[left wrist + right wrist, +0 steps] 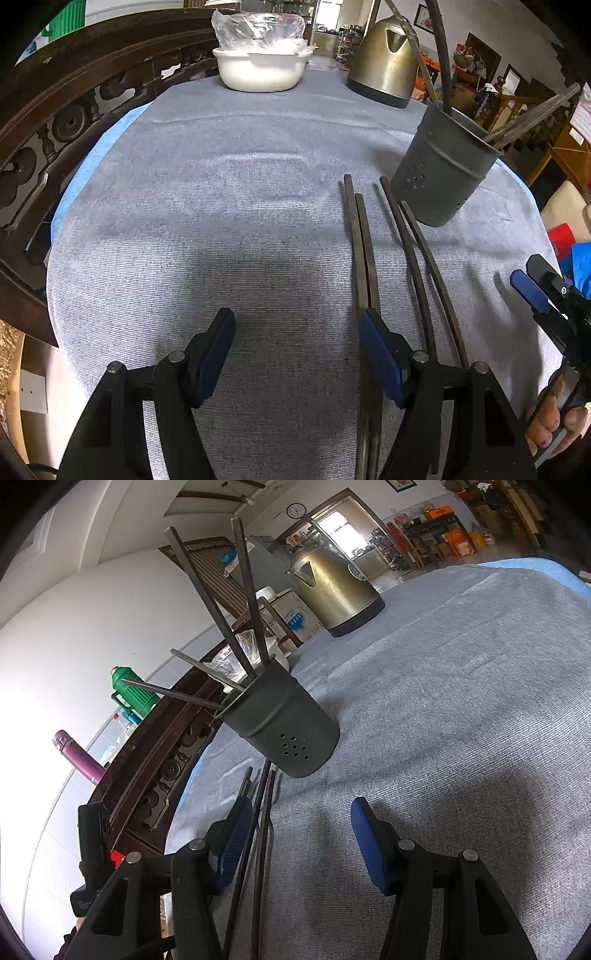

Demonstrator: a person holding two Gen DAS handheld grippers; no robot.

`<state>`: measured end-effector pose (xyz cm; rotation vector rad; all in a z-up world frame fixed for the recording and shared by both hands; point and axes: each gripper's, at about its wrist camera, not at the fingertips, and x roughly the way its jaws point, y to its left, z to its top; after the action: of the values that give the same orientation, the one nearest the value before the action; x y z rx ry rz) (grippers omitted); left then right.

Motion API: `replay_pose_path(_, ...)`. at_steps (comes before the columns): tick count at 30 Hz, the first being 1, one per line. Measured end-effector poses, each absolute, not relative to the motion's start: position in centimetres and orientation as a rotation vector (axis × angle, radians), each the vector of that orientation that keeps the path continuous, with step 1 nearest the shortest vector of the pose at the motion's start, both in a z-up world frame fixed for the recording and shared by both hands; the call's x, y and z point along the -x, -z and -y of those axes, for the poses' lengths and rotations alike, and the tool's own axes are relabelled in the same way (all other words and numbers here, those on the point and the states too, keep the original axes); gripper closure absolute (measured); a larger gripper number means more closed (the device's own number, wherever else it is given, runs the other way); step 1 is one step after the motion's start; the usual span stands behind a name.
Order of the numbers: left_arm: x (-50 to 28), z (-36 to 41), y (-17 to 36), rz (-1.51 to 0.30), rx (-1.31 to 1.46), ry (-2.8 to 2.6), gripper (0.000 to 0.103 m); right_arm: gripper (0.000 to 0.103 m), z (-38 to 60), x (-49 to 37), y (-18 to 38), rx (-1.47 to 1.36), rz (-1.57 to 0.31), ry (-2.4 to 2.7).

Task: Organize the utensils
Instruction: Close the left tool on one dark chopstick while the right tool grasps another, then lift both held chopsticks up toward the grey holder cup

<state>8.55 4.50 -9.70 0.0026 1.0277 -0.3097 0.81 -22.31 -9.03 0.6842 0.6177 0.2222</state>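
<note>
Four dark slender chopsticks (388,258) lay lengthwise towards the grey perforated metal holder (439,173), just right of the empty, spread left gripper (297,354), the nearer; right gripper (301,834) likewise spread, empty.

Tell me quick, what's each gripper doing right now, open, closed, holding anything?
Left gripper: open, holding nothing, chopsticks lying by its right finger.
Right gripper: open, holding nothing.

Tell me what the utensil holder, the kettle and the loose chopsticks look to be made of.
Utensil holder: dark grey, matte, ridged with punched holes; probably painted metal, possibly plastic. Kettle: brushed brass-toned metal with soft reflections, on a dark base that looks plastic. Chopsticks on the cloth: dark, dull, square-ended; wood or metal, cannot tell.
</note>
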Motion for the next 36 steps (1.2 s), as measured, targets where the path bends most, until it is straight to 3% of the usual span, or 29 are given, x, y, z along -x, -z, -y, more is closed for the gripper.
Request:
replay_pose_path(9, -8.6, -2.1, 10.1, -1.011, -0.135, 0.291, 0.031, 0.044, 22.4, -0.8, 9.1, -0.688, -0.622, -0.215)
replay_pose_path(15, -9.1, -2.8, 10.2, -1.018, -0.078, 0.321, 0.035, 0.044, 22.4, -0.8, 9.2, -0.689, -0.624, -0.216)
replay_pose_path(17, -9.1, -3.0, 10.1, -1.012, -0.081, 0.326, 0.049, 0.044, 22.4, -0.9, 9.2, -0.689, -0.628, -0.215)
replay_pose_path(21, -8.5, -3.1, 9.9, -0.999, -0.092, 0.347, 0.067, 0.044, 22.3, -0.8, 9.2, -0.688, -0.631, -0.215)
replay_pose_path(22, -8.3, -3.1, 9.8, -0.997, -0.089, 0.362, 0.076, 0.044, 22.3, -0.9, 9.2, -0.687, -0.633, -0.215)
replay_pose_path(24, -8.0, -3.4, 9.8, -1.002, -0.081, 0.377, 0.086, 0.053, 22.0, -1.2, 9.2, -0.675, -0.655, -0.213)
replay_pose_path(25, -8.0, -3.8, 9.8, -1.013, -0.063, 0.388, 0.092, 0.062, 21.8, -1.4, 9.3, -0.663, -0.673, -0.206)
replay_pose_path(33, -8.0, -6.1, 9.8, -1.113, 0.079, 0.451, 0.093, 0.07, 16.5, -4.2, 7.2, -0.477, -0.827, -0.269)
replay_pose_path(36, -8.6, -6.4, 9.2, -1.111, 0.089, 0.457, 0.092, 0.08, 14.4, -6.0, 7.0, -0.384, -0.916, -0.263)
